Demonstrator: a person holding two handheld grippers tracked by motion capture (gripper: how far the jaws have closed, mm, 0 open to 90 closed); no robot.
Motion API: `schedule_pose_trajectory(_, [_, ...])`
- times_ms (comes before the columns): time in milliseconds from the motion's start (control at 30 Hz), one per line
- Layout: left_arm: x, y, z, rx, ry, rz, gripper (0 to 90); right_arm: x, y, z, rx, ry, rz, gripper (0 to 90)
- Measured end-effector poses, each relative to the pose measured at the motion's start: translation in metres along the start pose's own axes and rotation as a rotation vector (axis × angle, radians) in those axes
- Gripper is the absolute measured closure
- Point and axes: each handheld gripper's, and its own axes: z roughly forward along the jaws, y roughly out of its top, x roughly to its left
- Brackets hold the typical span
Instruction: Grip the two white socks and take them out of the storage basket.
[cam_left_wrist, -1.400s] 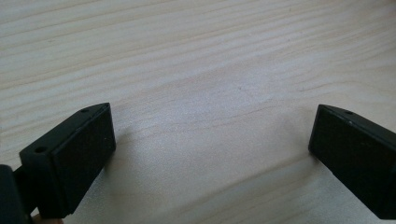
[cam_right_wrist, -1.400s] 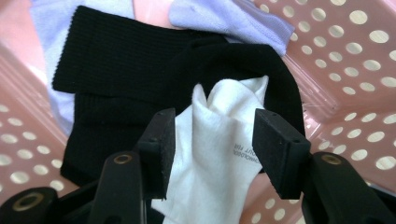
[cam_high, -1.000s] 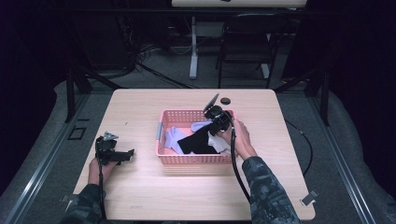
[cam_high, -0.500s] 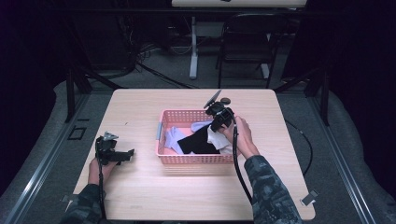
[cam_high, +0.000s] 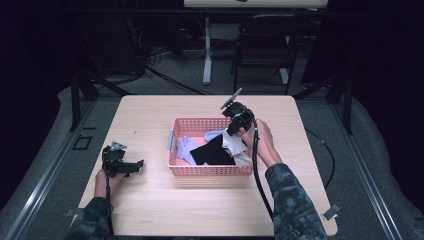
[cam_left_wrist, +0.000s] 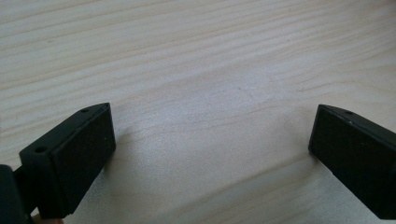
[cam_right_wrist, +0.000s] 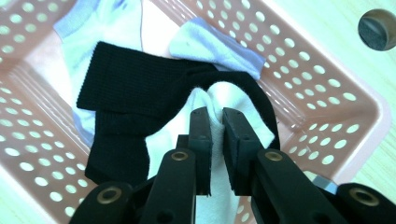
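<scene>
Right gripper (cam_right_wrist: 215, 122) has just been closing its jaws, and now it's pinching a fold of the white sock (cam_right_wrist: 224, 100) between the pads, clamped tight on the fabric. Compared with a second ago in the high view, I'm lifting that hand up out of the pink basket (cam_high: 210, 171); the right gripper (cam_high: 235, 131) is sitting higher over the basket's far right corner, so I'm reading this as the grab being done and the pull-out just starting. The sock is still mostly inside the basket, its pinched part rising, with a black sock (cam_right_wrist: 126, 93) draped across it and partly over the other pale socks underneath. Watching that the black one isn't dragging up with it. The basket is sitting mid-table (cam_high: 150, 210). A small dark round thing (cam_right_wrist: 377, 29) is lying on the table beyond the basket. Left gripper (cam_left_wrist: 210, 149) is resting low on bare wood, jaws wide apart, holding nothing; in the high view the left gripper (cam_high: 131, 165) is parked well left of the basket, not moving.
</scene>
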Motion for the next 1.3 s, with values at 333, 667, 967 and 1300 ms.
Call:
schedule_pose_trajectory(333, [0.0, 0.0, 0.0, 0.0, 0.0, -0.001, 0.3, -0.003, -0.001, -0.019, -0.02, 0.008, 0.001, 82.2])
schedule_pose_trajectory(667, [0.0, 0.0, 0.0, 0.001, 0.0, 0.0, 0.3, -0.004, -0.001, -0.04, -0.048, -0.003, -0.009, 82.7])
schedule_pose_trajectory(967, [0.0, 0.0, 0.0, 0.0, 0.0, 0.0, 0.3, -0.007, -0.007, -0.061, -0.074, -0.012, -0.004, 83.0])
schedule_pose_trajectory(1300, [0.0, 0.0, 0.0, 0.0, 0.0, 0.0, 0.3, -0.014, -0.018, -0.078, -0.087, -0.032, 0.009, 83.0])
